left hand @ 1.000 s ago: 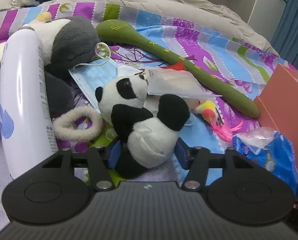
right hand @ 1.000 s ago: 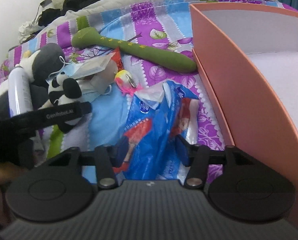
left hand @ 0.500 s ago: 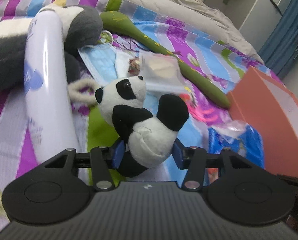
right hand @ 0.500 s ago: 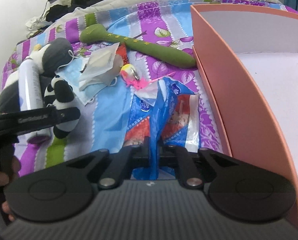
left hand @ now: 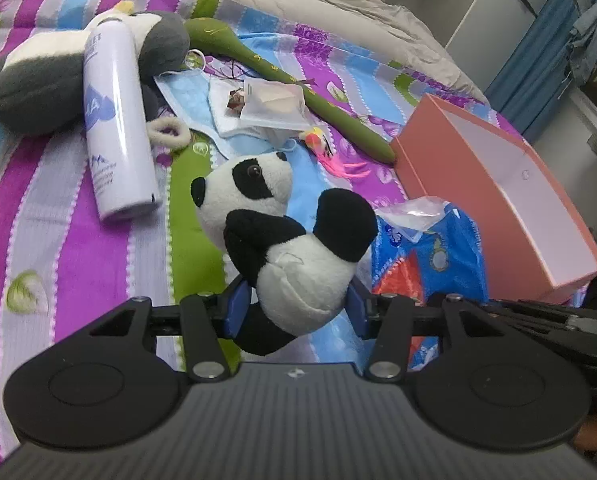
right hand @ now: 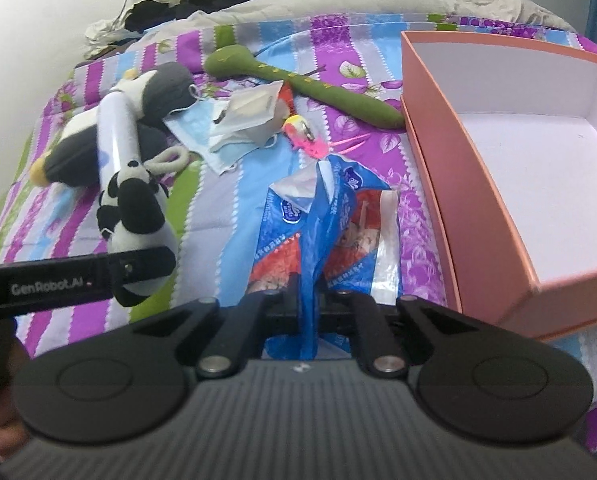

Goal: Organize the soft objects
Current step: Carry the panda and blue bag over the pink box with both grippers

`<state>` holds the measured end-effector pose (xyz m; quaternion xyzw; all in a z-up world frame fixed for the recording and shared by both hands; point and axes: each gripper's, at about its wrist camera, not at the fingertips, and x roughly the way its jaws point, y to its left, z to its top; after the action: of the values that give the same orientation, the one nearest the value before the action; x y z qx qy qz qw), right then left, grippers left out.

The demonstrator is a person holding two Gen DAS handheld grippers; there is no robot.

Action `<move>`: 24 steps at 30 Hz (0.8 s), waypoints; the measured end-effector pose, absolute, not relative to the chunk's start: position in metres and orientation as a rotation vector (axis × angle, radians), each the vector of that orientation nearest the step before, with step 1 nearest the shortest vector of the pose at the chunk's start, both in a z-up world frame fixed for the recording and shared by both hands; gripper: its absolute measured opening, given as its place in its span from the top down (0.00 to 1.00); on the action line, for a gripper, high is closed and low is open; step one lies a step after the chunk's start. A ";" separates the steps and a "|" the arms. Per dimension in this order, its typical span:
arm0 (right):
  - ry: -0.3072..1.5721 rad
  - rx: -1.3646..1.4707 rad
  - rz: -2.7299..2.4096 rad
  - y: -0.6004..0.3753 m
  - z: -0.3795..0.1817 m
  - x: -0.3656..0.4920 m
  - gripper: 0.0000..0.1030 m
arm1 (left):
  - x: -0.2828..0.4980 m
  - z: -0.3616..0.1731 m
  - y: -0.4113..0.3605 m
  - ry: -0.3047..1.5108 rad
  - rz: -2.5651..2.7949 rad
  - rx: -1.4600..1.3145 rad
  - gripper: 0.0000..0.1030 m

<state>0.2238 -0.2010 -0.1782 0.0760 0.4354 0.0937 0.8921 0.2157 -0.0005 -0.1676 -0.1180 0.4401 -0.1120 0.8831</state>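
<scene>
My left gripper (left hand: 294, 308) is shut on a black-and-white panda plush (left hand: 290, 252) and holds it lifted above the striped bedspread; the panda (right hand: 138, 216) also shows at the left of the right wrist view. My right gripper (right hand: 308, 304) is shut on a blue plastic tissue pack (right hand: 330, 220), pinching its wrapper; the pack (left hand: 430, 252) lies just left of an open pink box (right hand: 478, 184). The box (left hand: 498, 184) is empty inside.
On the bed lie a white spray bottle (left hand: 114, 120), a grey-and-white plush (left hand: 50, 76), a long green plush (left hand: 290, 80), face masks (left hand: 194, 100), a clear packet (left hand: 274, 104), a white hair tie (left hand: 168, 134) and a small pink-yellow toy (left hand: 322, 144).
My left gripper has lifted the panda off the bed and carried it back and right. My right gripper has closed on the tissue pack's wrapper and raised it.
</scene>
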 end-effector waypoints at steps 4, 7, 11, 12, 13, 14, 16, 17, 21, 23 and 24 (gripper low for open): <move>0.899 0.146 0.215 -0.201 -0.171 0.211 0.92 | 0.198 -0.159 0.002 0.919 -0.233 -0.268 0.45; 0.884 0.145 0.227 -0.202 -0.162 0.206 0.92 | 0.191 -0.150 0.002 0.914 -0.225 -0.251 0.45; 0.849 0.141 0.243 -0.206 -0.145 0.203 0.92 | 0.188 -0.131 0.001 0.889 -0.221 -0.249 0.45; 0.840 0.144 0.247 -0.208 -0.141 0.203 0.92 | 0.188 -0.125 0.000 0.874 -0.208 -0.233 0.45; 0.832 0.146 0.251 -0.210 -0.137 0.203 0.92 | 0.187 -0.119 -0.002 0.864 -0.207 -0.222 0.45; 0.823 0.150 0.254 -0.212 -0.132 0.203 0.92 | 0.186 -0.113 -0.004 0.855 -0.216 -0.223 0.45; 0.804 0.158 0.261 -0.216 -0.123 0.203 0.92 | 0.187 -0.100 -0.008 0.832 -0.238 -0.229 0.45; 0.792 0.158 0.263 -0.218 -0.118 0.204 0.92 | 0.187 -0.093 -0.010 0.823 -0.242 -0.223 0.45; 0.756 0.161 0.267 -0.226 -0.098 0.207 0.92 | 0.192 -0.067 -0.027 0.793 -0.278 -0.194 0.45; 0.740 0.163 0.266 -0.232 -0.087 0.208 0.92 | 0.196 -0.057 -0.038 0.792 -0.288 -0.171 0.45; 0.732 0.163 0.263 -0.235 -0.082 0.209 0.92 | 0.198 -0.053 -0.043 0.793 -0.295 -0.164 0.45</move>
<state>0.2089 -0.2354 -0.0817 0.0794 0.3562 0.1282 0.9222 0.1975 -0.0428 -0.0533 -0.0793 0.3844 -0.1430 0.9086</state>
